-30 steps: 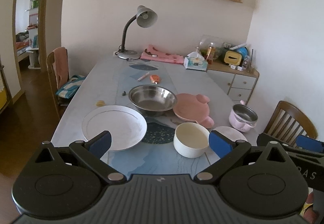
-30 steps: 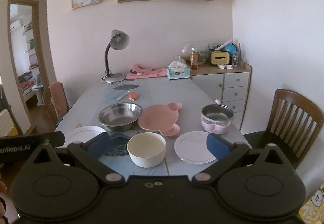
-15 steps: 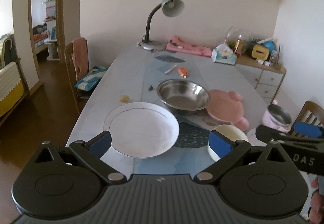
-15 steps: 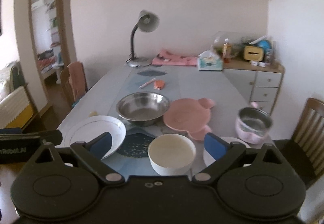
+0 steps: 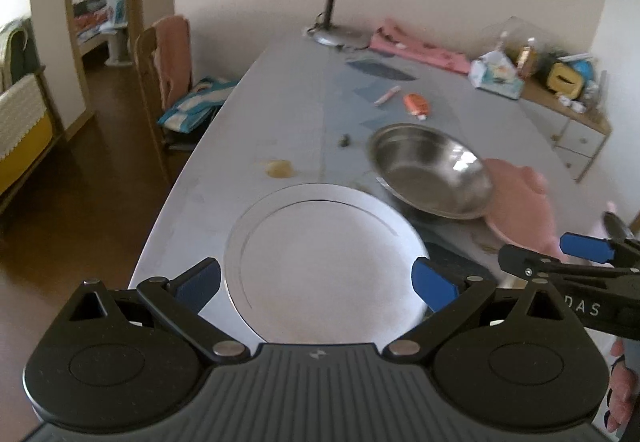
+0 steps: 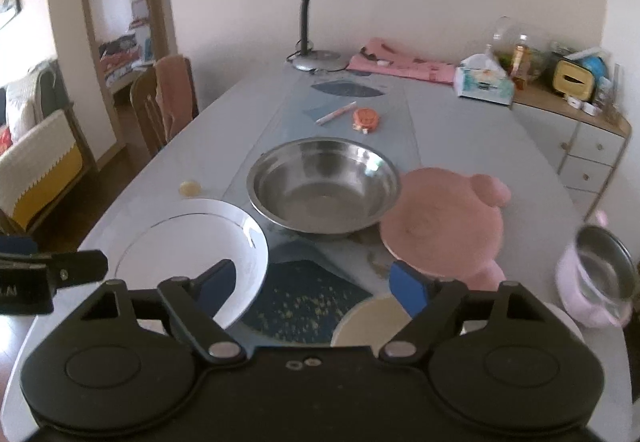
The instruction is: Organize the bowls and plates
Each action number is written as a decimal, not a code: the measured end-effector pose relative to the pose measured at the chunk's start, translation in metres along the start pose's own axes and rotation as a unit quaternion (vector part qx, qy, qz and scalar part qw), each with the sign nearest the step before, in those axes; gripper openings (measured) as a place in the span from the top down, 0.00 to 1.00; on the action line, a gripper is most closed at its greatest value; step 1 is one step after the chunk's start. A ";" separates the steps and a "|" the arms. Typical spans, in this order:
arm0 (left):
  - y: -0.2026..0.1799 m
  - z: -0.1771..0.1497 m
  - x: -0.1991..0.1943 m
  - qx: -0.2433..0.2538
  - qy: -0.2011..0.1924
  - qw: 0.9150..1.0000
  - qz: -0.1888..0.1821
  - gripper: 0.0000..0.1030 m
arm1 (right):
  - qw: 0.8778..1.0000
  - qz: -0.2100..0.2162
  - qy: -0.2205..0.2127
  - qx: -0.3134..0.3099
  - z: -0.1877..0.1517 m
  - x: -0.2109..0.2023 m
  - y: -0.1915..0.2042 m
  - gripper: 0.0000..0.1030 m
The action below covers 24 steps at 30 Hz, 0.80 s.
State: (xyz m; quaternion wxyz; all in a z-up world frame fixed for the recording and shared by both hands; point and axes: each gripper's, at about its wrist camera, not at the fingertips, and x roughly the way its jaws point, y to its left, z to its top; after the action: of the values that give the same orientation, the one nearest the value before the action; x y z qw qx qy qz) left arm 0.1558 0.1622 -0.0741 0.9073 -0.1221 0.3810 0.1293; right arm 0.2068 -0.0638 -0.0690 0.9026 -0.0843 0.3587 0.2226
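A large white plate point(image 5: 320, 262) lies at the table's near left, and my left gripper point(image 5: 316, 282) hovers open just over its near rim, one finger on each side. Behind it sit a steel bowl point(image 5: 430, 170) and a pink eared plate point(image 5: 520, 206). My right gripper point(image 6: 312, 288) hangs over a dark speckled mat point(image 6: 304, 298), its jaws closing with nothing between them. In the right wrist view the white plate point(image 6: 188, 242) is left of it, the steel bowl point(image 6: 324, 186) and pink plate point(image 6: 444, 226) are ahead, and a cream bowl point(image 6: 372, 322) is partly hidden under its right finger.
A pink pot with a steel liner point(image 6: 596, 278) stands at the right edge, over a small white plate point(image 6: 570, 326). Further back are a desk lamp point(image 6: 320, 58), a tissue box point(image 6: 484, 80), an orange object point(image 6: 366, 118) and a pen. A chair point(image 5: 160, 82) stands left of the table.
Both grippers have moved forward and down toward the table. The left one now sits over the large white plate. The right one's jaws have narrowed.
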 end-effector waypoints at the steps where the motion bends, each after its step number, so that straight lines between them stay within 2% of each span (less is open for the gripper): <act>1: 0.006 0.004 0.010 -0.008 0.008 1.000 0.001 0.04 | 1.000 0.004 0.009 0.000 0.003 0.011 0.001 0.23; 2: 0.009 0.007 0.018 -0.013 0.015 1.000 0.006 0.08 | 1.000 0.009 0.022 0.001 0.005 0.021 0.002 0.24; 6: 0.025 0.016 0.052 -0.031 0.042 0.998 0.025 0.12 | 0.997 0.028 0.072 0.020 0.013 0.059 0.004 0.30; 7: 0.030 0.017 0.059 -0.038 0.049 0.998 0.025 0.18 | 0.996 0.032 0.082 0.023 0.013 0.066 0.004 0.33; 8: 0.035 0.018 0.065 -0.045 0.057 0.997 0.028 0.29 | 0.995 0.036 0.092 0.027 0.013 0.074 0.005 0.37; 10: 0.044 0.021 0.080 -0.058 0.077 0.995 0.032 0.35 | 0.991 0.047 0.117 0.037 0.012 0.089 0.005 0.44; 12: 0.050 0.023 0.090 -0.066 0.086 0.993 0.040 0.36 | 0.989 0.052 0.133 0.047 0.011 0.099 0.004 0.47; 16: 0.057 0.024 0.103 -0.069 0.102 0.991 0.041 0.46 | 0.985 0.058 0.151 0.057 0.010 0.110 0.003 0.58; 20: 0.061 0.023 0.112 -0.074 0.118 0.990 0.039 0.62 | 0.980 0.074 0.168 0.079 0.010 0.117 -0.002 0.71; 24: 0.064 0.023 0.117 -0.083 0.125 0.988 0.037 0.68 | 0.976 0.089 0.173 0.101 0.008 0.118 -0.007 0.77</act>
State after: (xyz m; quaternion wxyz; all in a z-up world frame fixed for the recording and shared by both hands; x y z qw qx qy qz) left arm 0.2294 0.2458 -0.1505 0.8340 -0.1978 0.4835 0.1776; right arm 0.2905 -0.0278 -0.1442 0.8074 0.0021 0.5357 0.2472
